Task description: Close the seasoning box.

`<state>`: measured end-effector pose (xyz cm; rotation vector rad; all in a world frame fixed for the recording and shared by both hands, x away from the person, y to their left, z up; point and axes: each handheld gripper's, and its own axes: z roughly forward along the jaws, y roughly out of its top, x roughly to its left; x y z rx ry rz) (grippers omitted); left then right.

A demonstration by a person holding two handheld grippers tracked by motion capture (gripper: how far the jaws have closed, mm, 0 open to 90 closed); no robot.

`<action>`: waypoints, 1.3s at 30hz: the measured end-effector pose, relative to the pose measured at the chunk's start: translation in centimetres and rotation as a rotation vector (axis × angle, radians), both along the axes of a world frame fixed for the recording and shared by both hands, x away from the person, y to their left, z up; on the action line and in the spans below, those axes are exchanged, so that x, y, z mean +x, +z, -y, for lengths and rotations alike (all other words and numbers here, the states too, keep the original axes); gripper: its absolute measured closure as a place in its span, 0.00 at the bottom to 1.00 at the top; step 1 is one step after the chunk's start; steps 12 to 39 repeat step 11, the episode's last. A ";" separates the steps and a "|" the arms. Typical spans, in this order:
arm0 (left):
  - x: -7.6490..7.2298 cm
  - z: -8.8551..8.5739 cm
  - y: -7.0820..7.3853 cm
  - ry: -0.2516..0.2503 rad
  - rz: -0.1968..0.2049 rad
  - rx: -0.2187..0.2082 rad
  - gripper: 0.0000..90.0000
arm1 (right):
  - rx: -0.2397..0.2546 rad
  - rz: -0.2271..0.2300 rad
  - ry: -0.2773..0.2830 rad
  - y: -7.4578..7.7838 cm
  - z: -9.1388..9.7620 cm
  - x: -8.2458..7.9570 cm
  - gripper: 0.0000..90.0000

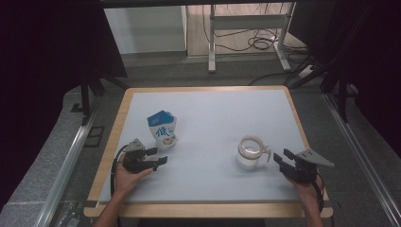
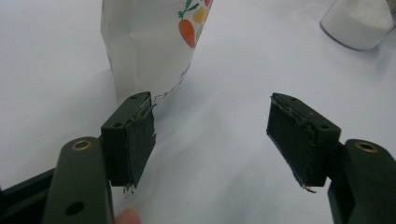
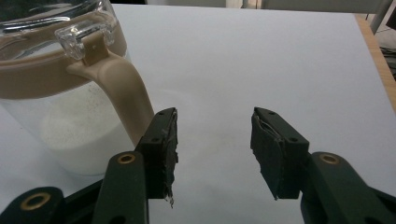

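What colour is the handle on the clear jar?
The handle on the jar is beige, matching its collar; the right gripper view shows it best.

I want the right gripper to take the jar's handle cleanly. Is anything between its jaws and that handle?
Nothing visible is. The right gripper is open and empty, and the jar's beige handle sits just beside its left jaw over bare white table.
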<state>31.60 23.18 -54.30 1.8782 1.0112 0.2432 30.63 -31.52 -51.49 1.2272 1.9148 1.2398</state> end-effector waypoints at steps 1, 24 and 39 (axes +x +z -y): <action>0.0 0.0 0.0 0.000 0.000 0.000 0.35 | 0.000 0.001 0.002 0.0 0.0 0.0 0.57; 0.0 0.1 -0.1 0.007 0.002 0.009 0.35 | -0.008 -0.003 0.005 -0.1 -0.3 0.1 0.52; 0.0 0.1 -0.1 0.007 0.002 0.009 0.35 | -0.008 -0.003 0.005 -0.1 -0.3 0.1 0.52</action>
